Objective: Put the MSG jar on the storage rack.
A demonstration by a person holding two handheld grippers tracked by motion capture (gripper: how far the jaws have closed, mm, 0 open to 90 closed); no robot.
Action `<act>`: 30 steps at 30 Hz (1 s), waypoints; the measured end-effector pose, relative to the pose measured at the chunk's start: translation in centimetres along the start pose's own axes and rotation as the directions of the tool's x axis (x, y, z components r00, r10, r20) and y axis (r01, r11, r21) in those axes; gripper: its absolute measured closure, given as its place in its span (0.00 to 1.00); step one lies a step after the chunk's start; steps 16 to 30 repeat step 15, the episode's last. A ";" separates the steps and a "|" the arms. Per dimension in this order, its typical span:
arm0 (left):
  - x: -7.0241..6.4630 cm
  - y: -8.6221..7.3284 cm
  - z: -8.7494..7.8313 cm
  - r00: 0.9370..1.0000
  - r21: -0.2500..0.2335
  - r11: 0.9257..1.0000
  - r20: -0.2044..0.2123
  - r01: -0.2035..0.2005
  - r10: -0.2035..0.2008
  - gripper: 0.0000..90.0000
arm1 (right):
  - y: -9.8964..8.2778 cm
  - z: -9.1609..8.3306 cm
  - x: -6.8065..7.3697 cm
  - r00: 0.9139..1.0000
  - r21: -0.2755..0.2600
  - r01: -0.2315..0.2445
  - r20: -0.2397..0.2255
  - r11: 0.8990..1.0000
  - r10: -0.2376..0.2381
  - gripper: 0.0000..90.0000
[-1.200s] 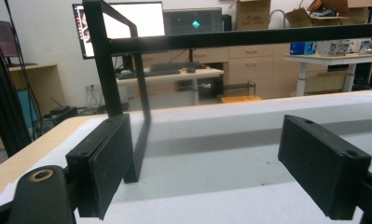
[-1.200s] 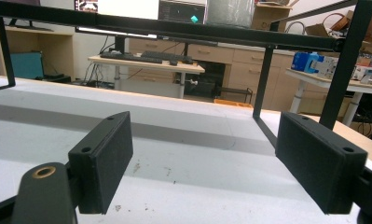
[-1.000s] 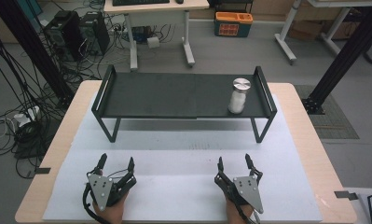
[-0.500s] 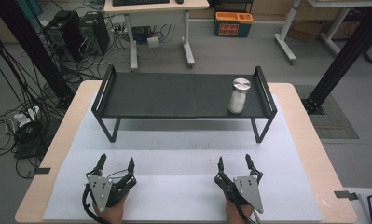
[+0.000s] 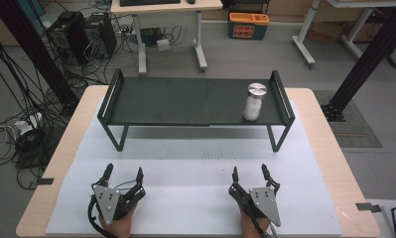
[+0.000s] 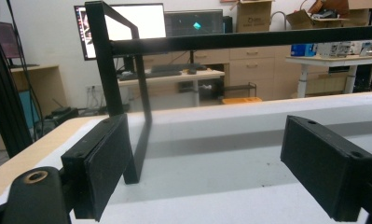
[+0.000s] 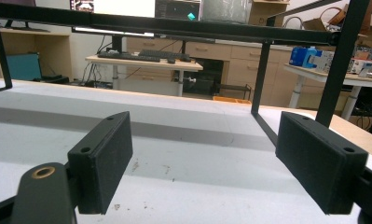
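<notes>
A black metal shelf point(image 5: 185, 101) stands on legs across the far half of the table. On its right end stands a white jar with a silver lid point(image 5: 254, 101), upright. My left gripper point(image 5: 123, 173) rests low at the near left of the white mat, jaws apart with nothing between them. My right gripper point(image 5: 250, 172) rests at the near right, also open and empty. In the left gripper view the two black pads point(image 6: 104, 163) frame the shelf's left leg point(image 6: 137, 140). In the right gripper view the pads point(image 7: 104, 158) frame the underside of the shelf point(image 7: 174, 25) and its right legs point(image 7: 260, 84).
A white mat point(image 5: 200, 173) covers the wooden table point(image 5: 329, 148), with bare mat between the grippers and the shelf. Beyond the table are desks, cables, an orange box point(image 5: 248, 25) on the floor and black frame posts point(image 5: 369, 54) at both sides.
</notes>
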State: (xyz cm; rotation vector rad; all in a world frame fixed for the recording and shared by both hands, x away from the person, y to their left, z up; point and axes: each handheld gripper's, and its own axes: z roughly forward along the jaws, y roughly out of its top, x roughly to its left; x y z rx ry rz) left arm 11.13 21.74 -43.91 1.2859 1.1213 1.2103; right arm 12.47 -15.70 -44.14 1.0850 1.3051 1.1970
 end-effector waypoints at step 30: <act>0.0 0.0 0.0 1.000 0.003 1.000 0.000 -0.002 0.002 0.18 | 0.0 0.0 0.0 1.000 0.003 0.002 0.000 1.000 -0.002 0.20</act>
